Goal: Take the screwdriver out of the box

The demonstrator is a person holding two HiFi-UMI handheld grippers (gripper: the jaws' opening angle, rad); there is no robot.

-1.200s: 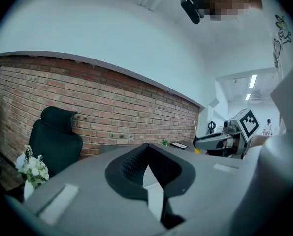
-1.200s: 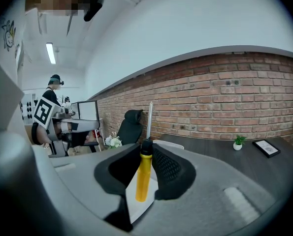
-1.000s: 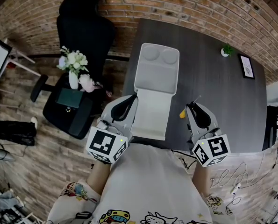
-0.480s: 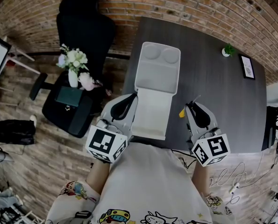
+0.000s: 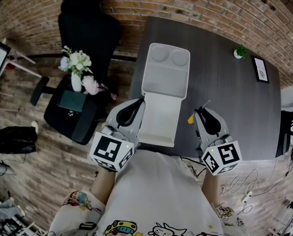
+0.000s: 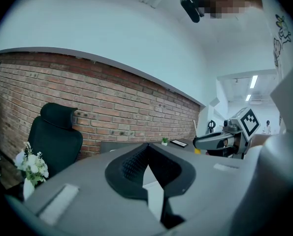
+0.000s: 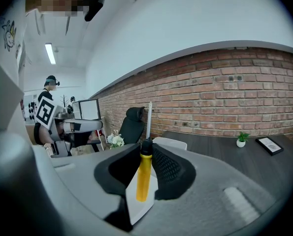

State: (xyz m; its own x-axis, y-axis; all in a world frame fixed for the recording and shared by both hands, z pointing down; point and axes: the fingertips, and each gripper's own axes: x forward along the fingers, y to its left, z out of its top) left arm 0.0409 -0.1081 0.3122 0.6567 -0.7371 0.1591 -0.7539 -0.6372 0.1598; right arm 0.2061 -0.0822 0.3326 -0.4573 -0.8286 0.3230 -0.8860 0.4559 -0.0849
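**Pose.** Both grippers are held low at the near edge of the surface (image 5: 225,107), pointing away from the person and slightly nose-down. The left gripper (image 5: 136,105) is at the left edge of the open white box (image 5: 161,119); contact w/ the box can't be told. The right gripper (image 5: 202,111) is right of the box, clear of it.

**Jaws.** Left gripper (image 6: 147,149): tips together, nothing btwn them. Right gripper (image 7: 146,150): jaws part-closed, clamped on the screwdriver (image 7: 143,176), w/ the yellow handle btwn the pads and the shaft projecting past the tips.

**Screwdriver pos.** Outside the box, just right of it.

**View diff.** The head view shows only a yellow handle stub on the box side of the right gripper. The right gripper view shows the pad contact and the whole shaft.
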